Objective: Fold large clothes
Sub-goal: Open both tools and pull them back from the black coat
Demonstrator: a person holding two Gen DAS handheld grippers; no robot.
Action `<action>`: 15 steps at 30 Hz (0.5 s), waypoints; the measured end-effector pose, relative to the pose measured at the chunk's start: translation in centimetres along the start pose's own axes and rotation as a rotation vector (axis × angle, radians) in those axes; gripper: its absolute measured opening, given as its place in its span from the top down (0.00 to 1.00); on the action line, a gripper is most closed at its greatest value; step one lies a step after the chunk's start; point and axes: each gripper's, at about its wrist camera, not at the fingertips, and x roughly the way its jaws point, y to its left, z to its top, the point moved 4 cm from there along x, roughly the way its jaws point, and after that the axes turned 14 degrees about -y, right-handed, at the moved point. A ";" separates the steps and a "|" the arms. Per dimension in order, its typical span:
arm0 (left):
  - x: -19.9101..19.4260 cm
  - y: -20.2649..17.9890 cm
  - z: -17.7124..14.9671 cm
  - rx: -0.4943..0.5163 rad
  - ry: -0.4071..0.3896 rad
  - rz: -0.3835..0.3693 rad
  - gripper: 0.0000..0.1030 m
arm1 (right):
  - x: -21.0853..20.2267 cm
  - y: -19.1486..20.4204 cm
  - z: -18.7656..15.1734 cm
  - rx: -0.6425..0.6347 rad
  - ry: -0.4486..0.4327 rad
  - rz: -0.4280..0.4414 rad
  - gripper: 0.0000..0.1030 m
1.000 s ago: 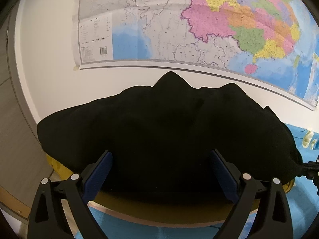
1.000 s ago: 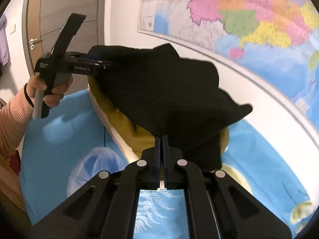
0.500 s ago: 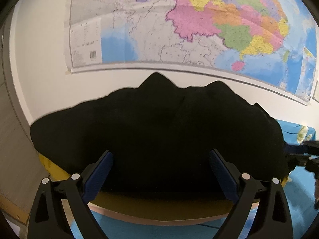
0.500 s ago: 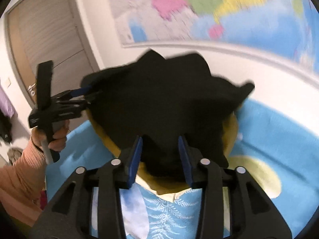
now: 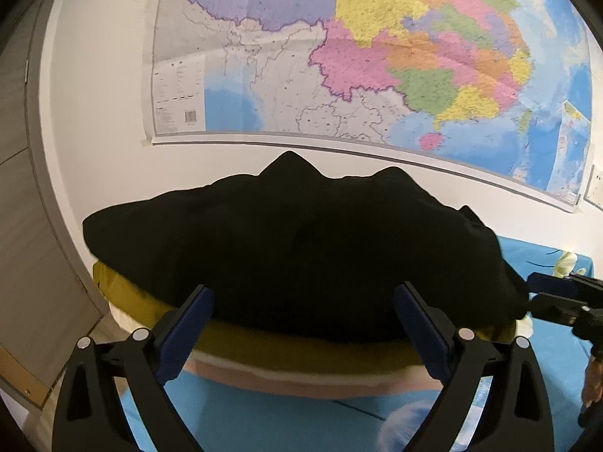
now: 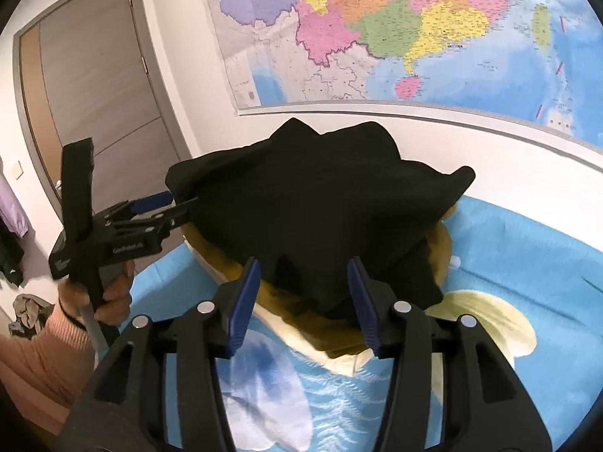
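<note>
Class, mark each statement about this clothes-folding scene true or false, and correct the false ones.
1. The black garment lies on top of a mustard-yellow garment. True.
2. The right claw is clamped shut on the black garment. False: its jaws have just been opening and stand apart.
3. A map hangs on the wall behind the pile. True.
4. The bedsheet is plain red. False: it is blue with a pale pattern.
5. The left claw is open. True.

Bulky black garment [image 6: 312, 203] heaped, folded, atop mustard-yellow clothing [image 6: 305, 320] on blue bedsheet [image 6: 527, 248]
</note>
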 end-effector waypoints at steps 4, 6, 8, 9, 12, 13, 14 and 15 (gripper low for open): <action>-1.5 -0.7 -1.0 -0.020 0.001 0.005 0.07 | -0.6 0.6 -0.6 0.009 -0.010 0.009 0.48; -2.3 -1.1 -1.6 -0.017 0.007 0.015 0.07 | -0.9 0.9 -1.0 0.011 -0.013 0.004 0.42; -3.2 -1.4 -2.2 -0.023 0.019 0.025 0.07 | -1.3 1.3 -1.5 0.011 -0.016 -0.004 0.38; -3.6 -1.5 -2.4 -0.027 0.024 0.030 0.07 | -1.4 1.5 -1.7 0.005 -0.016 -0.007 0.36; -4.7 -1.7 -2.9 -0.040 0.037 0.059 0.07 | -2.2 2.2 -2.5 -0.014 -0.024 -0.046 0.15; -5.3 -1.8 -3.2 -0.048 0.039 0.072 0.07 | -2.5 2.5 -2.9 -0.020 -0.027 -0.051 0.10; -5.6 -1.9 -3.3 -0.051 0.039 0.079 0.07 | -2.7 2.7 -3.2 -0.024 -0.024 -0.048 0.09; -6.0 -1.9 -3.5 -0.053 0.042 0.084 0.07 | -3.0 2.9 -3.5 -0.024 -0.022 -0.056 0.08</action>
